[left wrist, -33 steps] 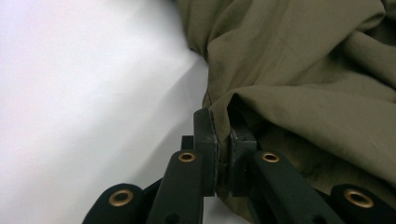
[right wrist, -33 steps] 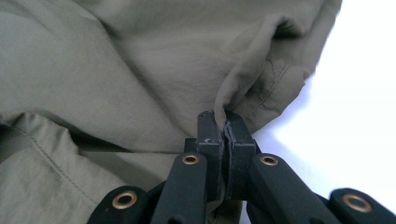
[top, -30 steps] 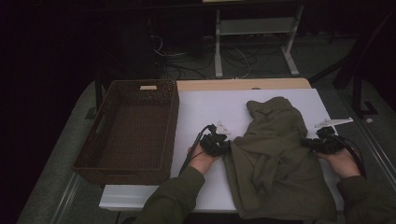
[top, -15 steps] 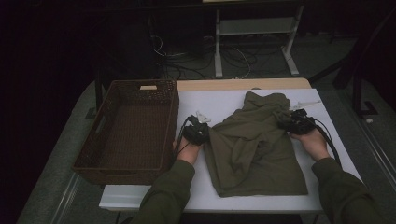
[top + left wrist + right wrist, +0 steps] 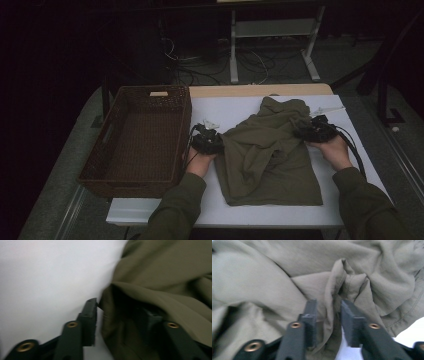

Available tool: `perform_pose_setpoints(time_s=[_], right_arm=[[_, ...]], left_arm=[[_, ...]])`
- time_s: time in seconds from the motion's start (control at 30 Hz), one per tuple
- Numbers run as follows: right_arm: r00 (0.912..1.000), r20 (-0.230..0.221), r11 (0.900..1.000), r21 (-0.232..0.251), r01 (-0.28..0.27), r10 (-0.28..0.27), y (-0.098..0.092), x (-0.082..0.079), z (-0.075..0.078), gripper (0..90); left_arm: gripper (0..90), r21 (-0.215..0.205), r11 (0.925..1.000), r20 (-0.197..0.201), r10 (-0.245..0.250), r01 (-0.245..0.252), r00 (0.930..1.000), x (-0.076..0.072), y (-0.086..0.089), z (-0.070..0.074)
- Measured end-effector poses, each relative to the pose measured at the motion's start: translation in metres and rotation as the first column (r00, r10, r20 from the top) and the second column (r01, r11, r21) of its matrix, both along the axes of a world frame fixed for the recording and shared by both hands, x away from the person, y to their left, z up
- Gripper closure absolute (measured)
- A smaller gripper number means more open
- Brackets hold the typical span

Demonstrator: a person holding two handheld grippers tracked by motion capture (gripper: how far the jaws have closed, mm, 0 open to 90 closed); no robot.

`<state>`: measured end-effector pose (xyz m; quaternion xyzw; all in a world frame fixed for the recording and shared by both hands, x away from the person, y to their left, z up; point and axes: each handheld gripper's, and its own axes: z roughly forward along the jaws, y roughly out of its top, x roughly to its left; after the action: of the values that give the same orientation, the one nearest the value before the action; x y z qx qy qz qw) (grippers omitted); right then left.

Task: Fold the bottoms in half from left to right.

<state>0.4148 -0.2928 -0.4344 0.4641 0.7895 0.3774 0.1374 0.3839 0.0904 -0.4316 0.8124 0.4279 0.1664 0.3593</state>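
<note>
Claw on my left (image 5: 209, 142) sits at the left edge of the olive shirt (image 5: 270, 150), and its jaws have just been opening: in the left gripper view 1 jaw stands clear on the white worktop (image 5: 45, 280) while the other is tucked under a fold of cloth, so the grip is released. My right claw (image 5: 316, 131) is at the shirt's right edge; its jaws have also just been opening, with a ridge of fabric standing loosely between them in the right gripper view. That shirt lies rumpled on the worktop, just beside the brown wicker basket (image 5: 120, 125).
</note>
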Motion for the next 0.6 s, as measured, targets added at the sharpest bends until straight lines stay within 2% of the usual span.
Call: perform_pose_setpoints(time_s=[0.1,0.23,0.33,0.43,0.6], right_arm=[[0.9998,0.009,1.0,0.019,-0.018,0.017,-0.002,-0.008,0.008,54.0],[0.999,0.026,0.999,0.026,-0.038,0.038,-0.002,-0.02,0.018,49.5],[0.9977,0.035,0.997,0.04,-0.06,0.059,-0.002,-0.03,0.024,50.8],[0.9947,0.045,0.994,0.059,-0.094,0.092,0.001,-0.04,0.03,53.2],[0.987,0.051,0.985,0.07,-0.155,0.152,0.01,-0.056,0.034,56.6]], left_arm=[[45.2,0.023,0.9991,0.013,-0.035,0.035,0.9993,-0.015,-0.004,0.008],[43.6,0.005,0.9981,0.028,-0.061,0.061,0.9977,-0.032,-0.002,0.016],[43.0,-0.017,0.9955,0.032,-0.092,0.093,0.9952,-0.047,0.001,0.019],[40.8,-0.052,0.9879,0.027,-0.145,0.146,0.9891,-0.06,0.004,0.017],[37.3,-0.115,0.9736,-0.018,-0.2,0.197,0.9795,-0.072,0.012,0.008]])
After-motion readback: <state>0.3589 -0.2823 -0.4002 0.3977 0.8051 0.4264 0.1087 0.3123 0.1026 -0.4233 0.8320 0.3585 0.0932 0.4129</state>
